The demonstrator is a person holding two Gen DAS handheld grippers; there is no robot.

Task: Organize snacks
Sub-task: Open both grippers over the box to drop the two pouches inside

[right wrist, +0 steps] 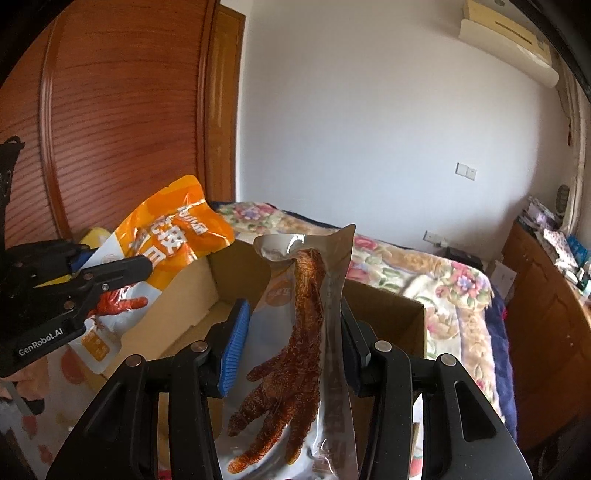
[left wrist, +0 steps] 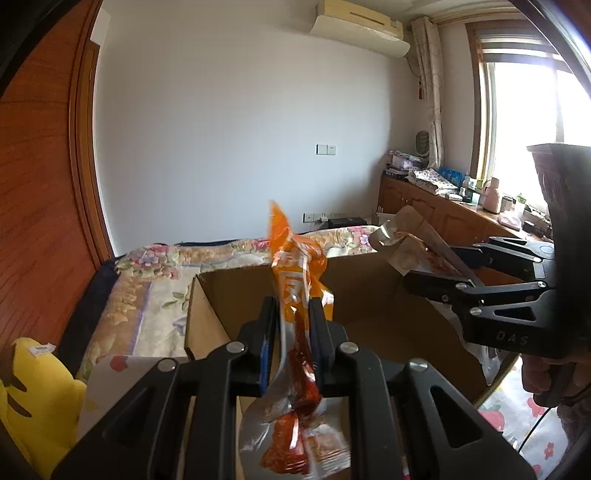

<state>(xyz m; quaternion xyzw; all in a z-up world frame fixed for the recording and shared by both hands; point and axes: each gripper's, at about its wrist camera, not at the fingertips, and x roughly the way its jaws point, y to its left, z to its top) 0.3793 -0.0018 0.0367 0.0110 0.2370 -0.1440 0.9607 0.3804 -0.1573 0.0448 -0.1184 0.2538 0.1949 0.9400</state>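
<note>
Left gripper (left wrist: 291,325), black with blue-padded fingers, is clamped on an orange-and-white plastic snack packet (left wrist: 295,314) showing a red chicken foot; the packet stands upright between the fingers, above the near side of the open brown cardboard box (left wrist: 207,317). In the right wrist view the same gripper (right wrist: 147,264) pinches this packet (right wrist: 173,236) by its middle, above the box's left wall.

Right gripper (right wrist: 291,332), same black build, is closed on a clear silver-backed vacuum pouch (right wrist: 295,332) containing a dark brown chicken foot. The pouch is held upright over the near edge of the box (right wrist: 384,306). From the left wrist view, this gripper (left wrist: 417,280) holds the pouch (left wrist: 410,240) above the box's right wall.

The box sits on a floral-patterned bedspread (left wrist: 147,291). A yellow plush toy (left wrist: 33,398) lies left of the box. Behind the box, a white wall carries a cream air conditioner (left wrist: 362,29).
</note>
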